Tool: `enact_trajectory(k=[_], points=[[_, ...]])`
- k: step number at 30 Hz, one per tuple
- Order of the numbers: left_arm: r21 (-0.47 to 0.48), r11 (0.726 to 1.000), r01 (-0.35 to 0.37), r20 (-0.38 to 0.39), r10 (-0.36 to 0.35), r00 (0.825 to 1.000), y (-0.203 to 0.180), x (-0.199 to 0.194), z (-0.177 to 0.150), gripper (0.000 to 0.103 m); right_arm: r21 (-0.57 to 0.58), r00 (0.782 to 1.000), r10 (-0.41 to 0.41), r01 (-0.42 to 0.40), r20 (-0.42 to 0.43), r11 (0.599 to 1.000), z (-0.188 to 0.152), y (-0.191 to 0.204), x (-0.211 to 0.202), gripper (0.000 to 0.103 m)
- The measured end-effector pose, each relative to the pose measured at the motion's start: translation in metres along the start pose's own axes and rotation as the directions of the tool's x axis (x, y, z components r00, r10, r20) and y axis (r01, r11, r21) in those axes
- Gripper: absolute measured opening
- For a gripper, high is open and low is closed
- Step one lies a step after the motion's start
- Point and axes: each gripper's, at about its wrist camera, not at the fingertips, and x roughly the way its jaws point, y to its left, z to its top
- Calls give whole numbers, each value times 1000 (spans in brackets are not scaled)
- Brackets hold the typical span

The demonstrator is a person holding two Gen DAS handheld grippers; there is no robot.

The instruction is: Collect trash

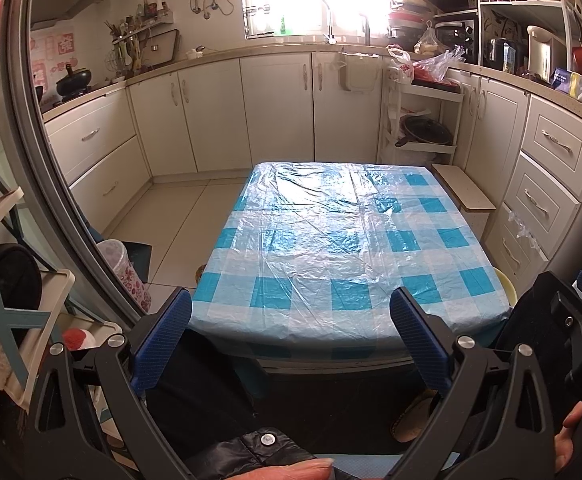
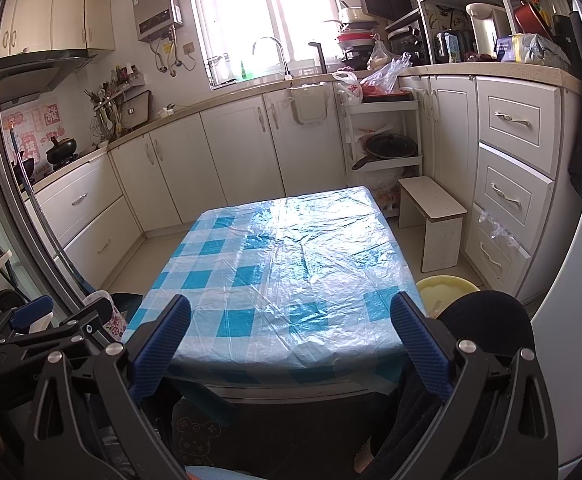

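Note:
A low table [image 1: 343, 240] [image 2: 283, 264] wears a blue and white checked cloth under clear plastic film, and no trash shows on it. My left gripper [image 1: 291, 332] hangs open at the table's near edge, its blue pads wide apart with nothing between them. My right gripper [image 2: 291, 336] is open the same way at the near edge, also holding nothing. A bin with a red floral pattern [image 1: 125, 270] [image 2: 116, 320] stands on the floor left of the table. The other gripper shows at the right edge of the left wrist view and the left edge of the right wrist view.
White kitchen cabinets [image 1: 211, 116] line the walls. A small white stool [image 2: 431, 216] and a yellow basin [image 2: 443, 290] sit right of the table. A shelf cart with a pan [image 2: 387, 148] stands by the far corner. A person's dark-clothed legs are below the grippers.

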Motion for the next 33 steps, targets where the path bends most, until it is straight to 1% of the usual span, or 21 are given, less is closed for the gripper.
enact_trajectory(k=[14,22,27,33], points=[[-12,1000,3,12,-3,1000,5,-6,2,95,-6,1000,-3,3,1,1000,2,0,-3,96],[-28,1000,0,22,1,1000,6,-8,2,95,-31,1000,-11,11,5,999,4,3,-8,96],[-18,1000,-3,3,3,1000,2,0,0,95,-45,1000,-9,9,-3,999,3,4,-2,96],[-10,1000,-9,-13,9,1000,-3,8,-2,95,-22,1000,-7,6,-19,1000,2,-2,6,96]])
